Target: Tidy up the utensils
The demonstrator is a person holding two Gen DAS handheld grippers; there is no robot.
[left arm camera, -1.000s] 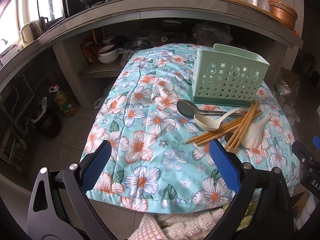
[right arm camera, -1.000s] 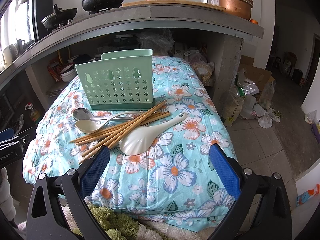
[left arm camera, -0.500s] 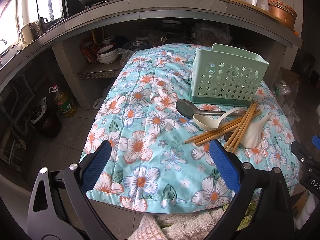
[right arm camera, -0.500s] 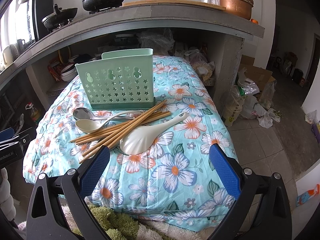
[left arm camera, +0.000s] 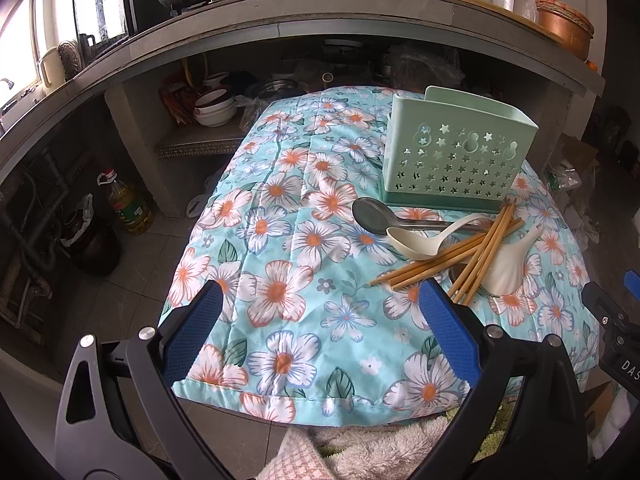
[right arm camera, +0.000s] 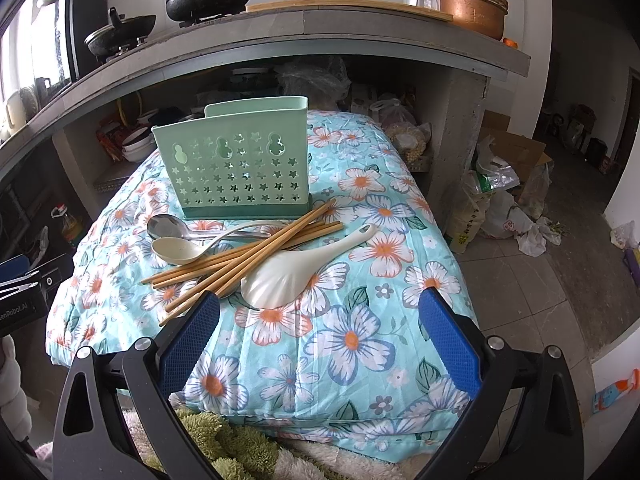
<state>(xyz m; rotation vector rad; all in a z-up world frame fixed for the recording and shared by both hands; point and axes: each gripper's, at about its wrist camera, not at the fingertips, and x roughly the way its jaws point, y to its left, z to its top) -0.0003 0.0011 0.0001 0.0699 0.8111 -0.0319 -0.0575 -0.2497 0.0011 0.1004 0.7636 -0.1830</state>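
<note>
Both my claws gape wide with nothing in them, my left claw (left arm camera: 320, 304) and my right claw (right arm camera: 320, 316) each hovering over the near edge of the desk under its floral cloth (right arm camera: 352, 340). The mint-green utensil holder (right arm camera: 236, 164) stands upright toward the far end. Just in front of it lie the utensils in a loose heap: a metal spoon (right arm camera: 168, 226), a cream soup spoon (right arm camera: 180, 249), the bamboo chopsticks (right arm camera: 248, 256) crossing over them, and a white rice paddle (right arm camera: 288, 276) beside the chopsticks.
</note>
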